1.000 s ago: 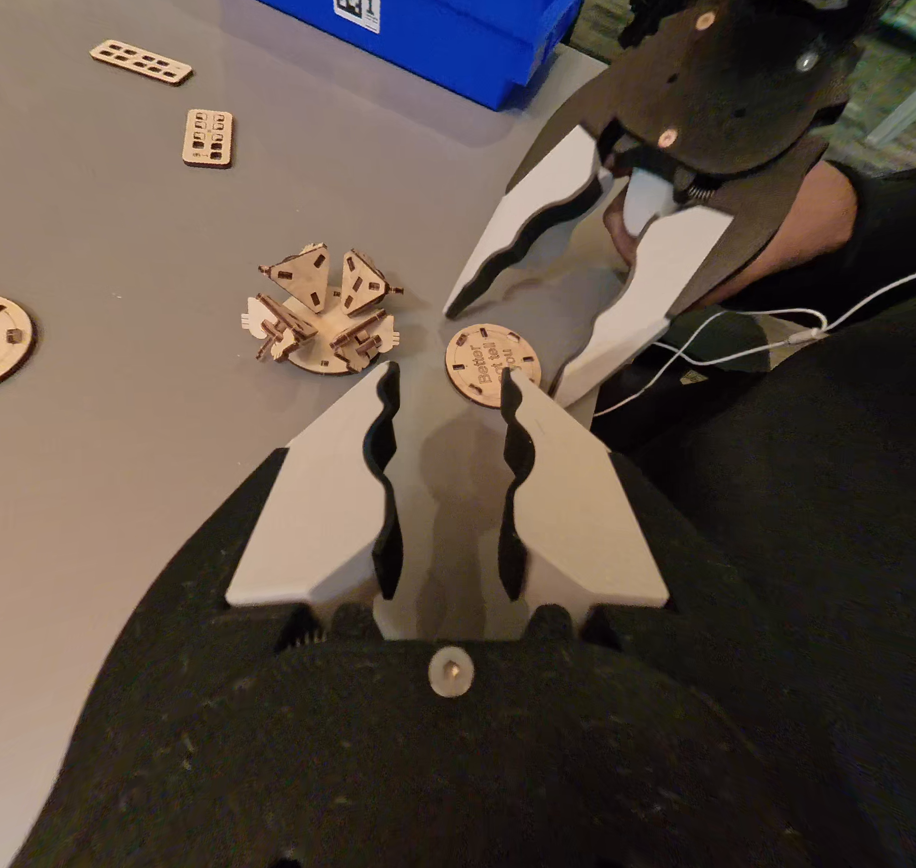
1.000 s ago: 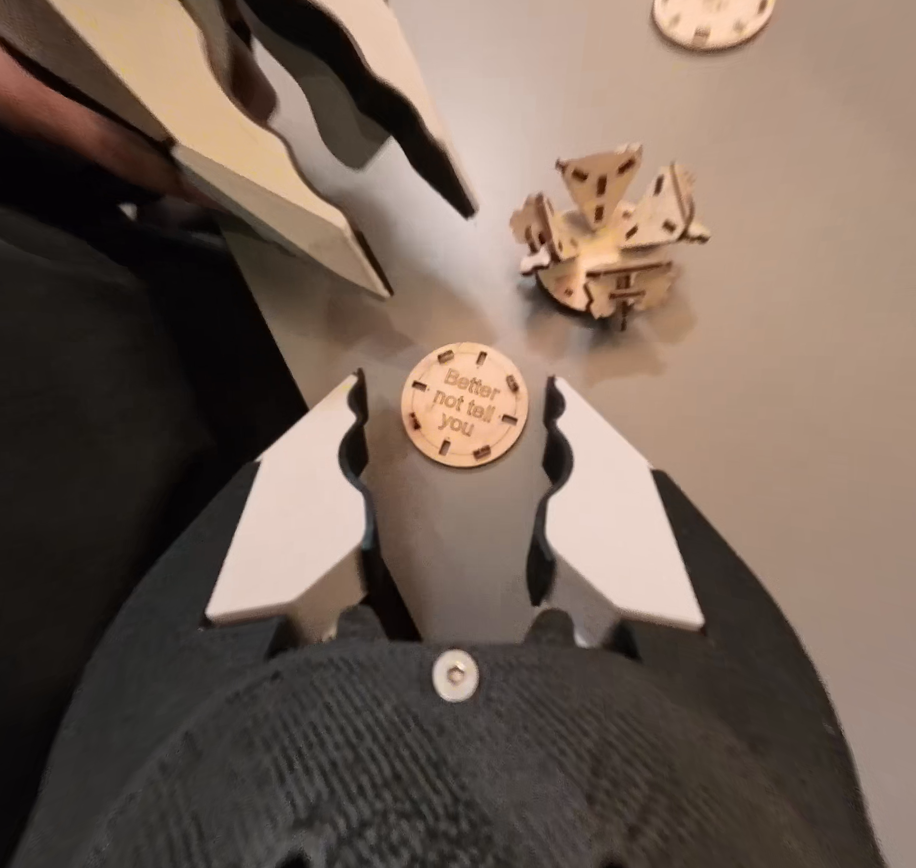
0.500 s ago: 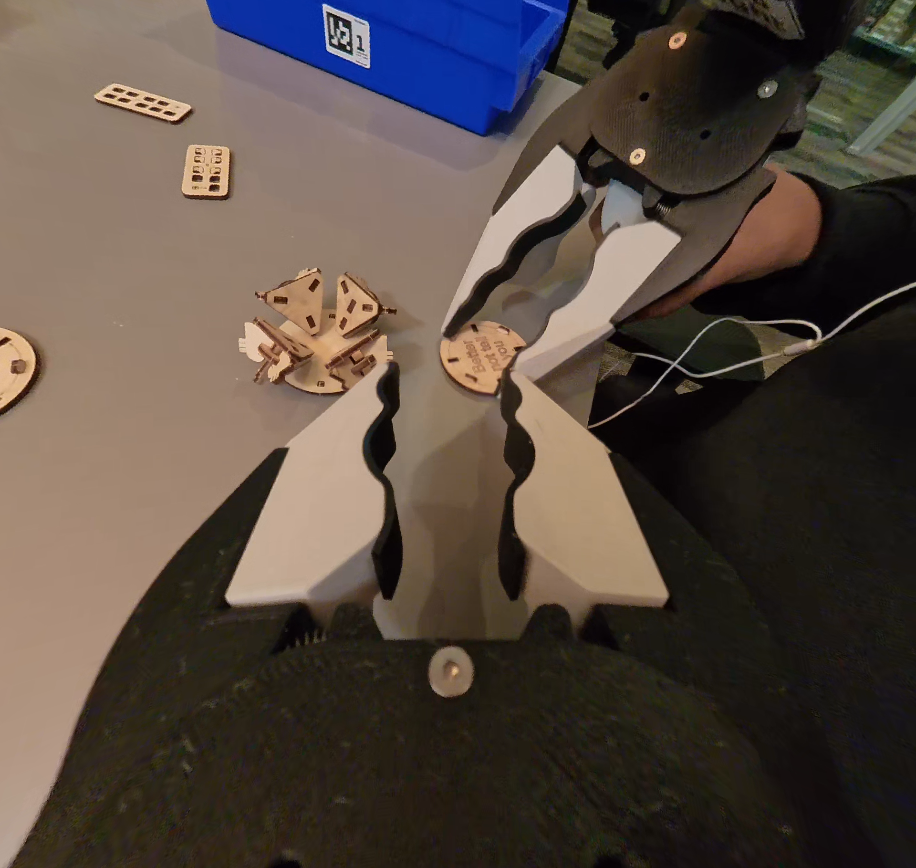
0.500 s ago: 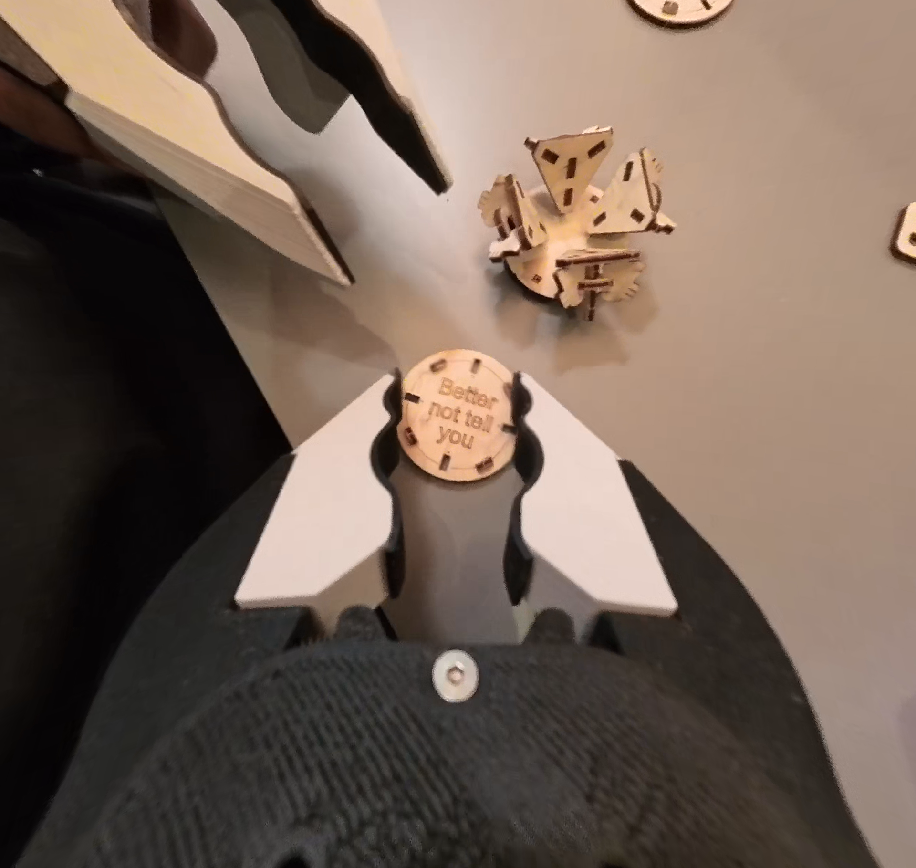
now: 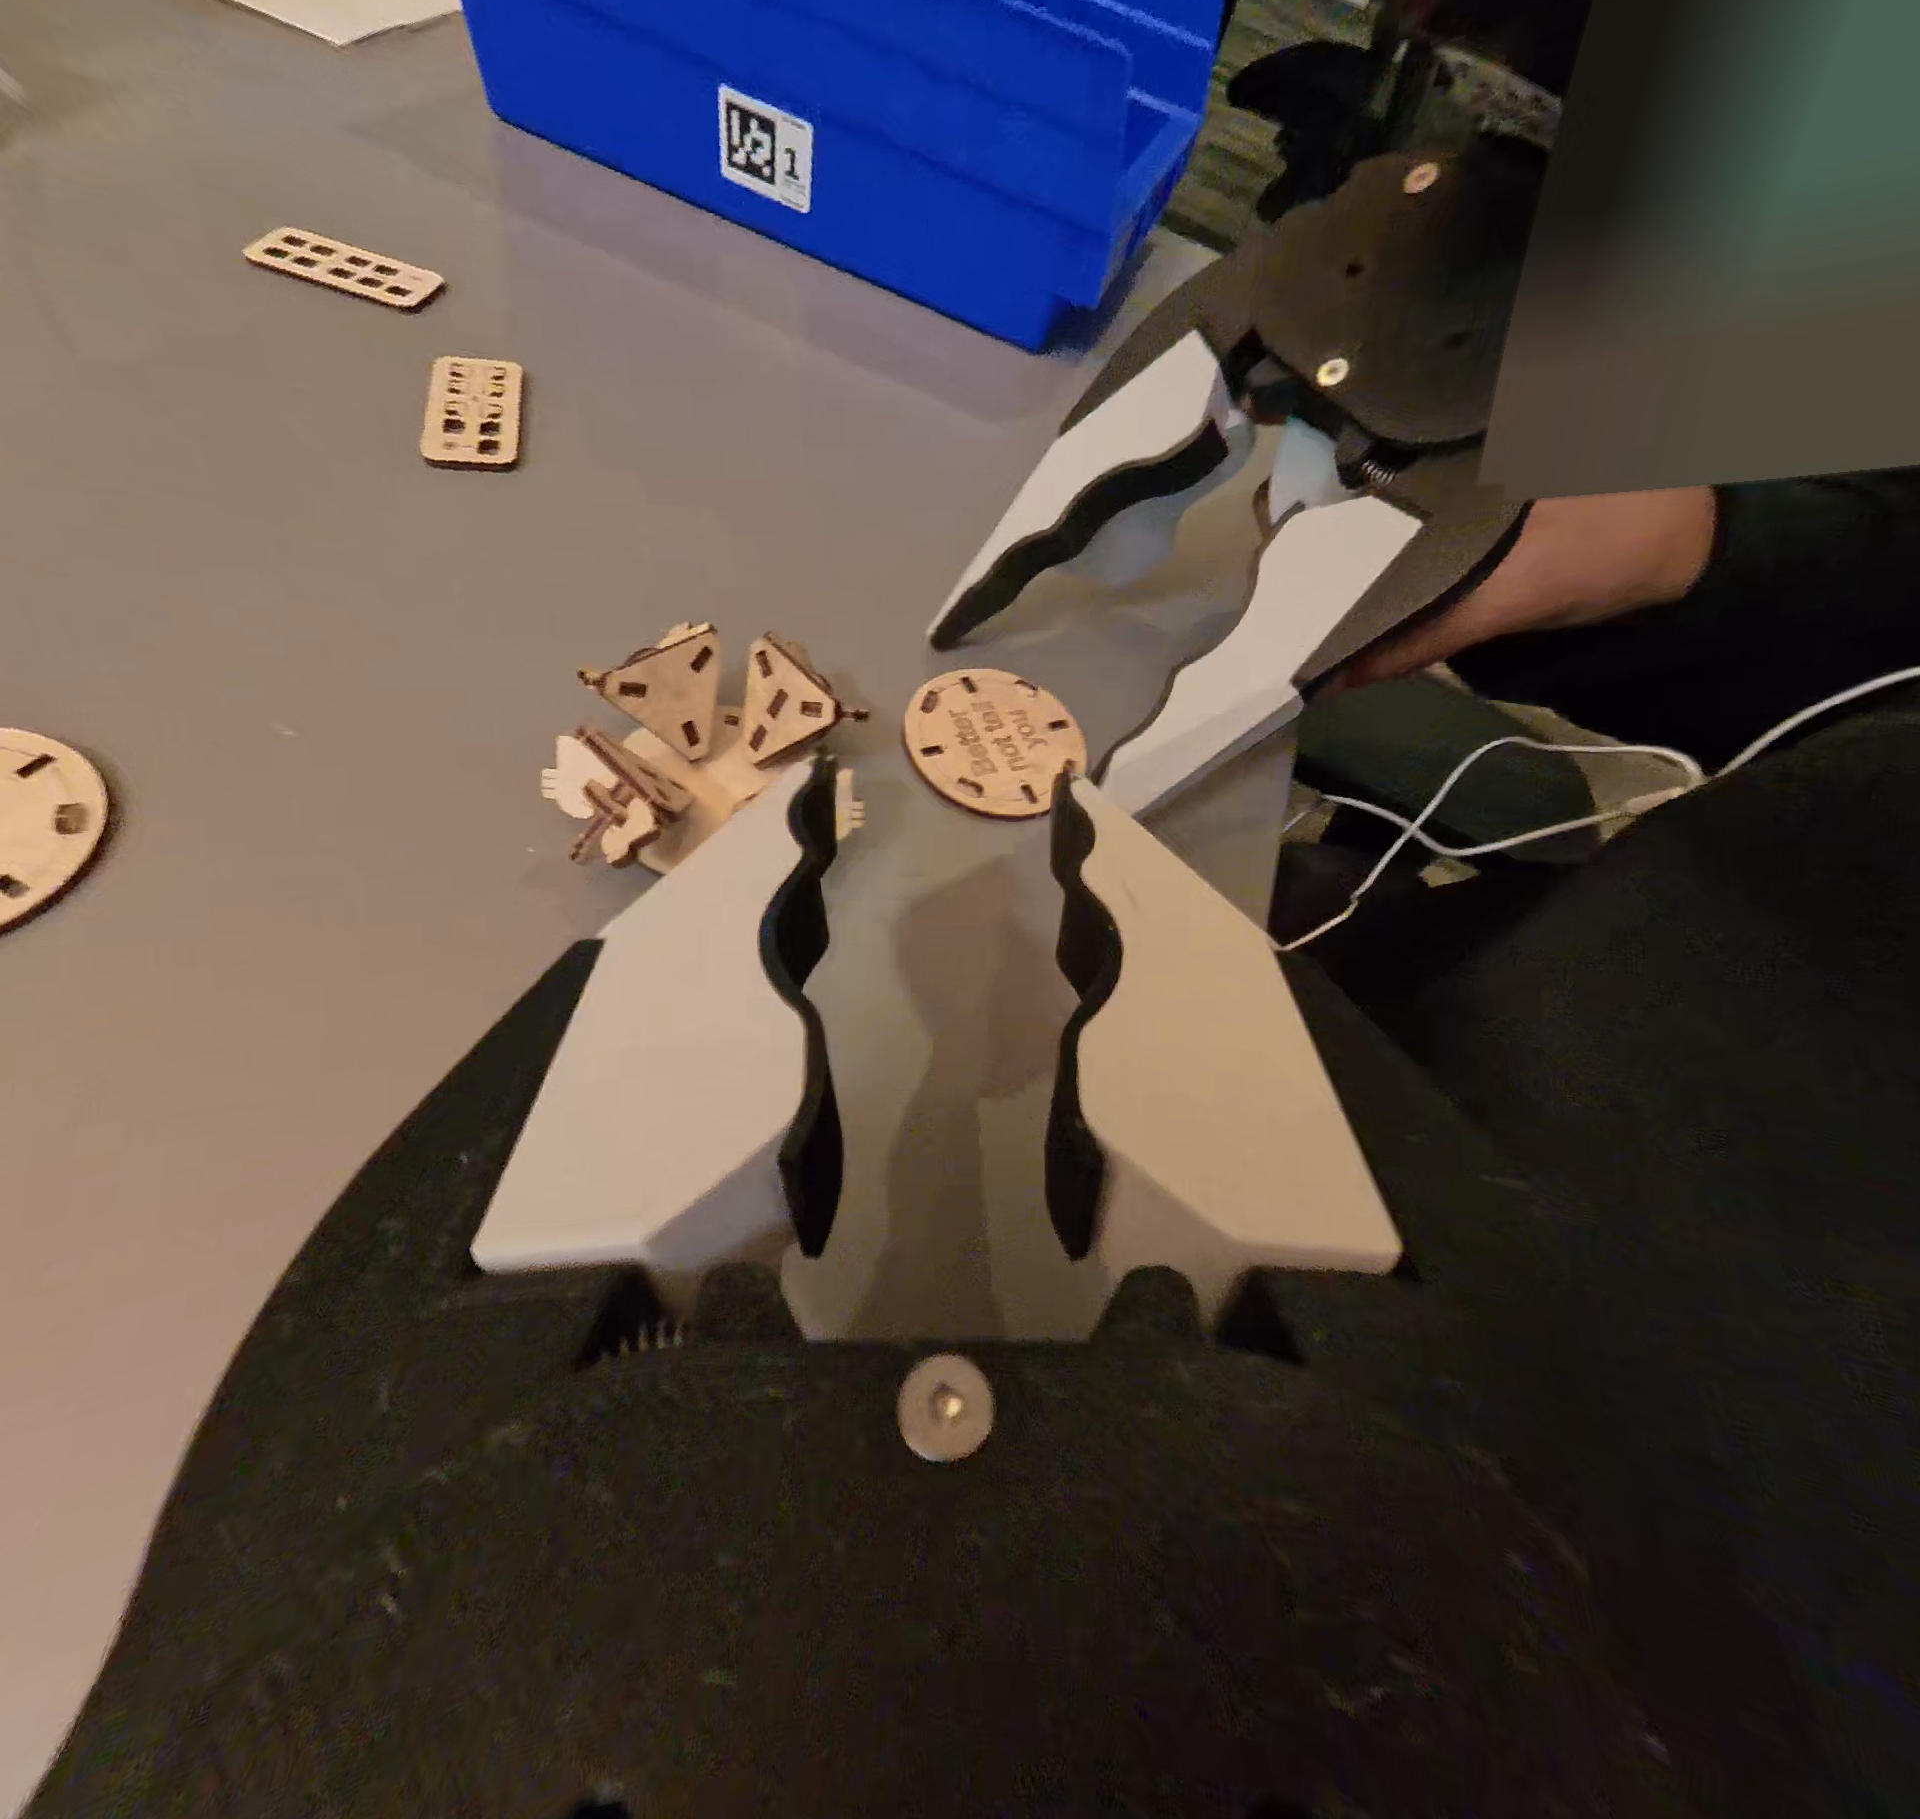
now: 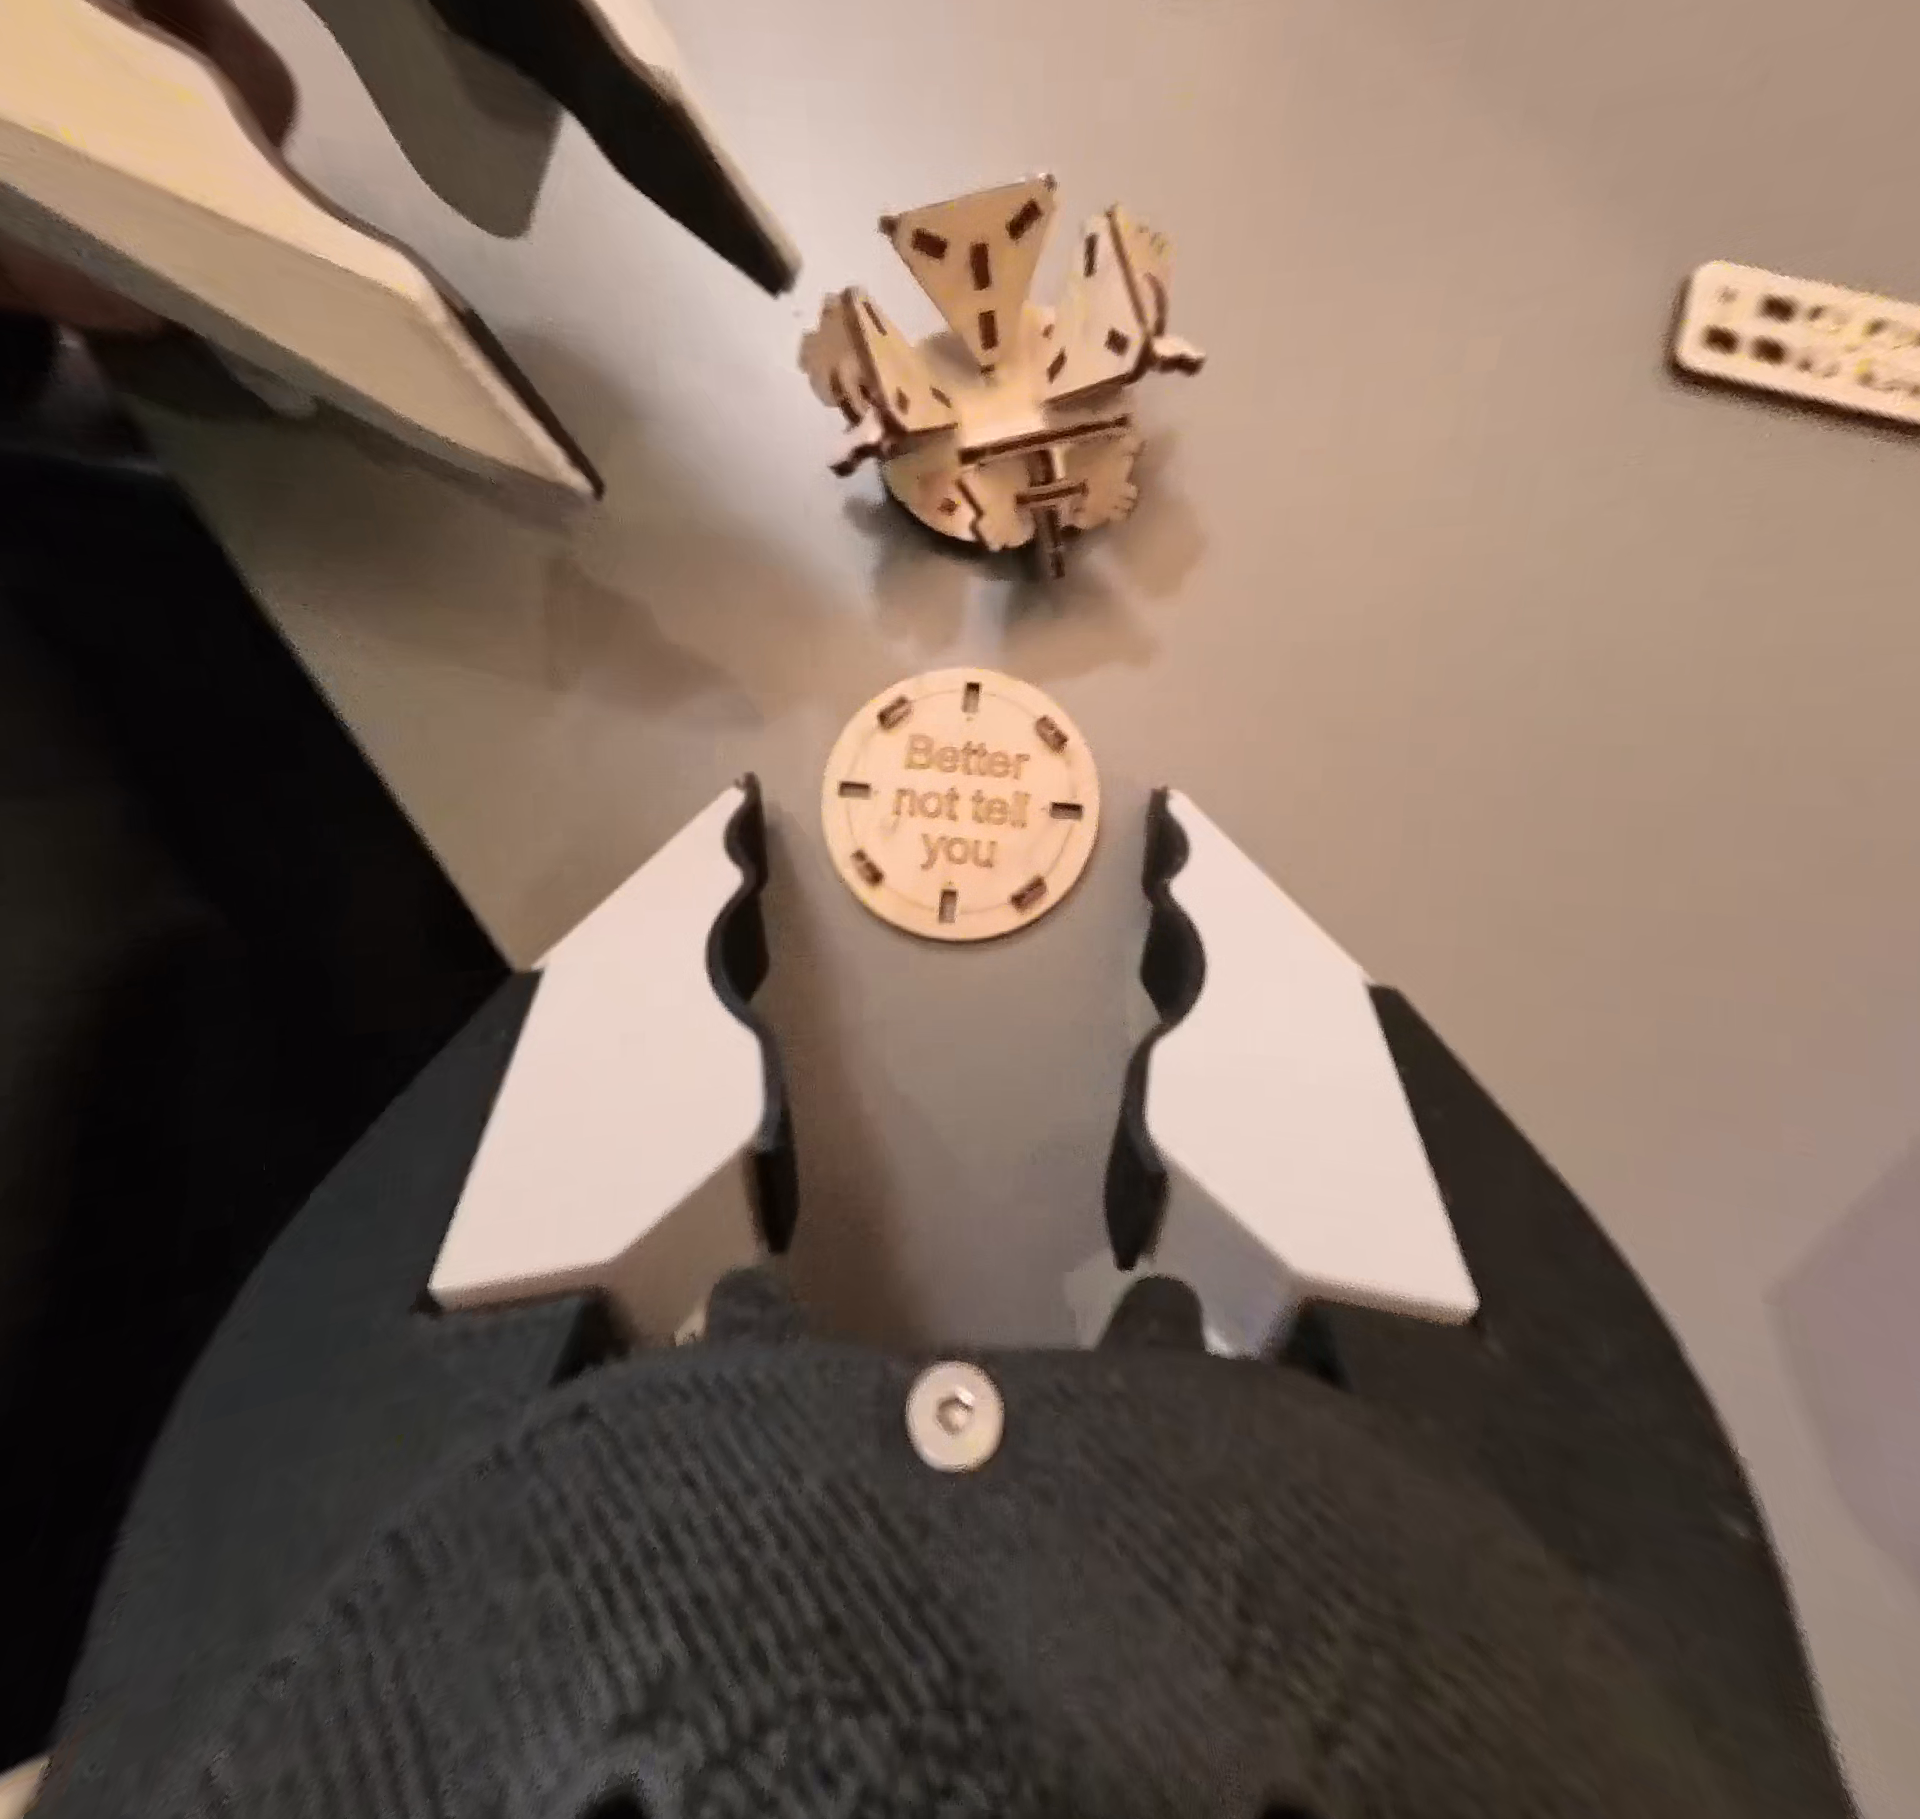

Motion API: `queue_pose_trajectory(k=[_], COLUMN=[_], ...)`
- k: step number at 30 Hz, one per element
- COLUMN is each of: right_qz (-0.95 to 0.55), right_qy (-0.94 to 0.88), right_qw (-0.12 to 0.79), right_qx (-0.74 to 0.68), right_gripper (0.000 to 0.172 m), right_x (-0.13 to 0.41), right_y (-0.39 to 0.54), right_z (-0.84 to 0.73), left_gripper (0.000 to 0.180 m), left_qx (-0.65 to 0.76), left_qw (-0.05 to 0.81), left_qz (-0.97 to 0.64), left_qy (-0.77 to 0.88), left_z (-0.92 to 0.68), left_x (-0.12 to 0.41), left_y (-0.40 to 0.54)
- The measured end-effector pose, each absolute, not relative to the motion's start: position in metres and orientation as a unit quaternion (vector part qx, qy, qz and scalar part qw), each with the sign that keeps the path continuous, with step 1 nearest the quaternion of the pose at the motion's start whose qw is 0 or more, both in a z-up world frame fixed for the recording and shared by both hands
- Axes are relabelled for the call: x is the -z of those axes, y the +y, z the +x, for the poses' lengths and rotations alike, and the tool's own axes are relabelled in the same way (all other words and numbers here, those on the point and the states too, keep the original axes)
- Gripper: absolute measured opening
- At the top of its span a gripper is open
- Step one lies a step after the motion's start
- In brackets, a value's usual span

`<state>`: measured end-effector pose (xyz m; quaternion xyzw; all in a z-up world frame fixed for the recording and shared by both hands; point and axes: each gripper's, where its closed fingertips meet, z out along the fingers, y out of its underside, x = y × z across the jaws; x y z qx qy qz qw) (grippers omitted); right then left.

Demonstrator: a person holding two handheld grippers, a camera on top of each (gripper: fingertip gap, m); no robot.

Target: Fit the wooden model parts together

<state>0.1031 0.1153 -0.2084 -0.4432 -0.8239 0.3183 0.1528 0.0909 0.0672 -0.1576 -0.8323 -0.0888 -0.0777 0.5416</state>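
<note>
A round wooden disc with engraved writing (image 6: 961, 803) lies flat on the grey table (image 6: 1455, 626) near its edge. My right gripper (image 6: 951, 788) is open, with a fingertip on either side of the disc and a clear gap to each pad. It also shows in the left wrist view (image 5: 1023, 699), straddling the disc (image 5: 995, 743). My left gripper (image 5: 943, 772) is open and empty, its tips just short of the disc; it shows at the upper left of the right wrist view (image 6: 684, 385). A small assembled wooden piece (image 5: 696, 751) stands left of the disc.
A blue bin (image 5: 831, 76) stands at the back. Two slotted wooden plates (image 5: 343, 268) (image 5: 473, 411) and another wooden disc (image 5: 31, 824) lie to the left. A white cable (image 5: 1455, 813) hangs off the table edge at the right, below a person's hand (image 5: 1558, 574). The grippers' ends are close to 8 centimeters from one another. About 6 centimeters separates my left fingertips from the small assembled wooden piece (image 5: 696, 751). Look for it in the right wrist view (image 6: 1041, 372) too.
Half a second ago my right gripper's pads pressed on the disc. They have now opened wide and the disc lies free on the table. My left gripper kept the same opening.
</note>
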Motion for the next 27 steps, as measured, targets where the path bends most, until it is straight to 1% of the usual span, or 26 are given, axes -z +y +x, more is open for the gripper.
queue_pose_trajectory(k=[1,3,4,7,11,14,15,17,19,21,25,26,27], right_qz=[-0.443,-0.439,-0.435,-0.427,-0.427,-0.421,-0.409,-0.370,-0.329,-0.295,-0.240,-0.232,-0.224], right_qy=[-0.826,-0.827,-0.830,-0.834,-0.831,-0.804,-0.790,-0.767,-0.764,-0.765,-0.772,-0.777,-0.782], right_qw=[0.162,0.165,0.164,0.160,0.171,0.173,0.179,0.221,0.270,0.324,0.399,0.410,0.417], right_qx=[-0.308,-0.309,-0.309,-0.310,-0.313,-0.383,-0.421,-0.475,-0.485,-0.471,-0.433,-0.418,-0.405], right_gripper=[0.070,0.055,0.052,0.052,0.052,0.052,0.052,0.052,0.052,0.052,0.052,0.052,0.052], right_x=[0.210,0.209,0.209,0.209,0.207,0.184,0.170,0.142,0.126,0.117,0.108,0.110,0.112], right_y=[0.117,0.116,0.116,0.116,0.124,0.121,0.117,0.112,0.106,0.102,0.090,0.088,0.086], right_z=[0.102,0.100,0.100,0.100,0.100,0.096,0.094,0.092,0.092,0.091,0.092,0.091,0.091], left_gripper=[0.038,0.039,0.040,0.040,0.040,0.037,0.036,0.037,0.045,0.044,0.035,0.031,0.023], left_qx=[0.068,0.052,0.045,0.034,0.027,0.023,0.034,0.096,0.191,0.281,0.344,0.351,0.354], left_qw=[0.536,0.529,0.525,0.522,0.548,0.567,0.573,0.590,0.628,0.658,0.642,0.645,0.647], left_qz=[-0.837,-0.843,-0.846,-0.849,-0.834,-0.822,-0.817,-0.798,-0.745,-0.680,-0.658,-0.652,-0.649], left_qy=[-0.087,-0.082,-0.080,-0.072,-0.060,-0.049,-0.055,-0.080,-0.121,-0.162,-0.189,-0.190,-0.189], left_z=[0.089,0.085,0.083,0.081,0.086,0.091,0.092,0.096,0.098,0.094,0.095,0.096,0.098], left_x=[0.159,0.162,0.163,0.164,0.151,0.145,0.143,0.137,0.119,0.101,0.105,0.103,0.102], left_y=[0.067,0.066,0.066,0.068,0.069,0.070,0.072,0.076,0.079,0.078,0.082,0.082,0.082])
